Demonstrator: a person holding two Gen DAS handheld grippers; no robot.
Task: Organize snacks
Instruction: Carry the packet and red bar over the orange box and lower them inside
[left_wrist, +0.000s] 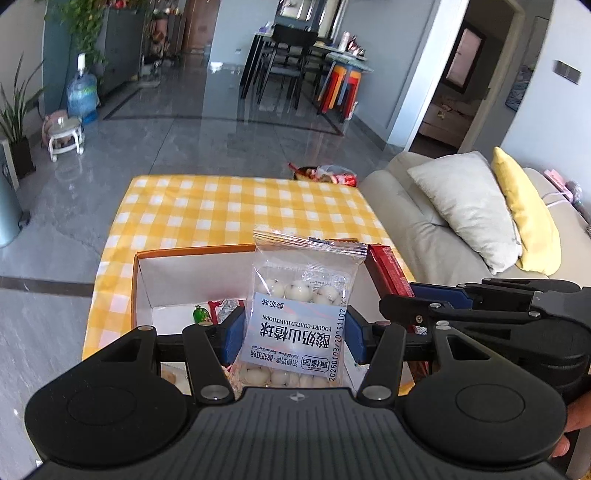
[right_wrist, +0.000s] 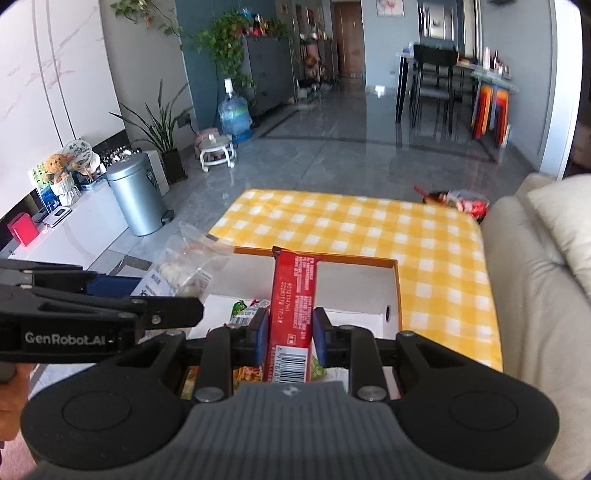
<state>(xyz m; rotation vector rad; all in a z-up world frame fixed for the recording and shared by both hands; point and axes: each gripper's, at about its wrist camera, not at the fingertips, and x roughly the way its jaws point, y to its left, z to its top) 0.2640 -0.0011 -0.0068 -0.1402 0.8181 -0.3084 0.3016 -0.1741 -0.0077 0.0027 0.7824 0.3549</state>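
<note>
My left gripper (left_wrist: 293, 332) is shut on a clear packet of yogurt-coated hawthorn balls (left_wrist: 301, 295) and holds it upright above an orange-rimmed white box (left_wrist: 177, 275). My right gripper (right_wrist: 290, 332) is shut on a long red snack bar (right_wrist: 293, 295), also held above the box (right_wrist: 391, 291). The two grippers are side by side; the right one shows in the left wrist view (left_wrist: 413, 306), and the left one with its packet (right_wrist: 184, 273) in the right wrist view. Several small wrapped snacks (right_wrist: 245, 310) lie inside the box.
The box sits on a table with a yellow checked cloth (left_wrist: 240, 206). A bowl of red snacks (left_wrist: 325, 173) stands at the table's far edge. A beige sofa (left_wrist: 424, 229) with cushions is on the right. A metal bin (right_wrist: 135, 192) stands on the floor at left.
</note>
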